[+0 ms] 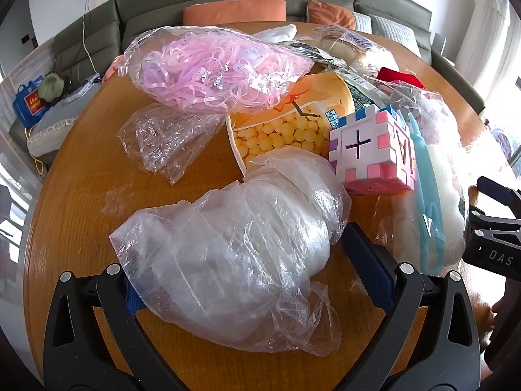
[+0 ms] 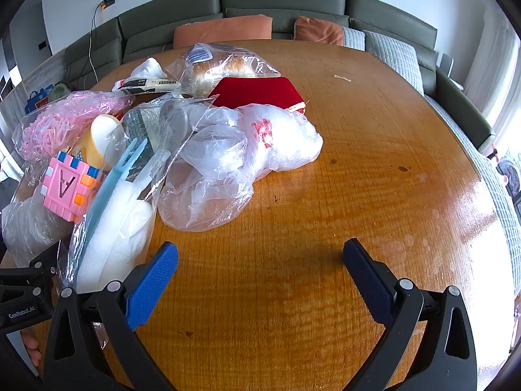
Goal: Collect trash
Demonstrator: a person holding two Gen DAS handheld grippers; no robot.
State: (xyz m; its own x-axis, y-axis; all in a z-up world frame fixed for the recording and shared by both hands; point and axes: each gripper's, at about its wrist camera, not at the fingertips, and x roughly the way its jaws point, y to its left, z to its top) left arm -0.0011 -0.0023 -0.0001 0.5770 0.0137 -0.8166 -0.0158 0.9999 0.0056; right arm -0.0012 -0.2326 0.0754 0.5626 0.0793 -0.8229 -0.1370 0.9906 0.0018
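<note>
A pile of trash lies on a round wooden table [image 2: 325, 195]. In the left wrist view my left gripper [image 1: 247, 260] is wide open around a crumpled clear plastic bag [image 1: 228, 244] that sits between its blue fingers. Behind it are a smaller clear bag [image 1: 166, 137], a bag of pink plastic strips [image 1: 211, 71], a tipped paper snack cup [image 1: 293, 120] and a pink-and-white puzzle cube [image 1: 374, 150]. My right gripper [image 2: 260, 267] is open and empty over bare wood, to the right of crumpled clear bags [image 2: 228, 163] and a foam-filled bag [image 2: 117, 228].
A blue plastic clip [image 1: 426, 202] lies beside the cube. A red pouch [image 2: 257, 93] and a bagged bread loaf [image 2: 221, 65] sit farther back. A green sofa [image 2: 280, 3] with orange cushions curves behind the table. The right gripper's body [image 1: 491, 228] shows at the left wrist view's right edge.
</note>
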